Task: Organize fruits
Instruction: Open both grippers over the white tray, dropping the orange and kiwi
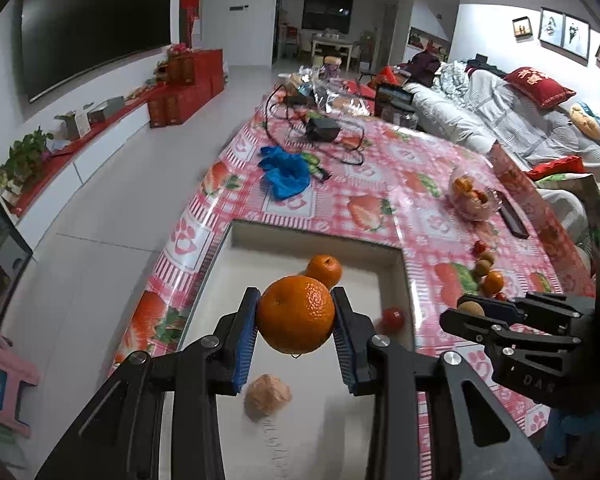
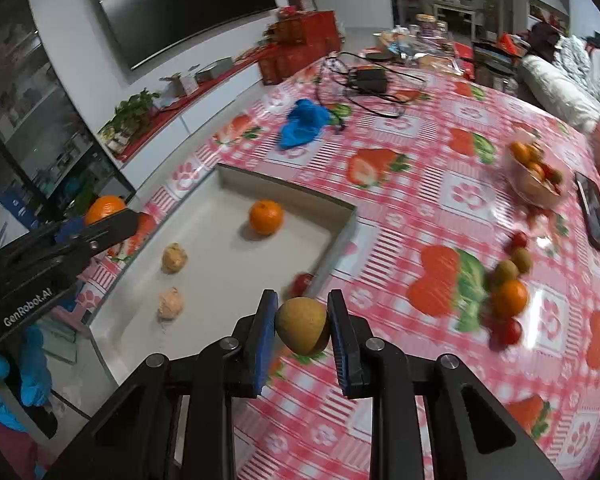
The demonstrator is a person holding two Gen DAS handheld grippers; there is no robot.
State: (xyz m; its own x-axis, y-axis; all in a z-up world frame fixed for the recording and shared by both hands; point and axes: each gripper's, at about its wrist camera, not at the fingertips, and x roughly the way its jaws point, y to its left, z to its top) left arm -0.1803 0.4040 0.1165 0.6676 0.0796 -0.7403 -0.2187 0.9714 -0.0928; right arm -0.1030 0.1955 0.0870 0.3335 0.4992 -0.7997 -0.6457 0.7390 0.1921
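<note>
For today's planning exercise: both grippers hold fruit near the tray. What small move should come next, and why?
Probably lower the left gripper and release its orange onto the bare tray floor: it hangs right above it, while the right gripper with its kiwi is over the tablecloth.

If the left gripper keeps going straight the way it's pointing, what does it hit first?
Probably the bare floor of the white tray, near the loose orange. The left gripper holds an orange above it; depth is unclear.

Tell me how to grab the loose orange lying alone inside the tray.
Take the orange across its widest middle, coming straight down from above. It is round with no handle, and sits on the open tray floor away from the walls, so the fingers can likely drop on either side.
</note>
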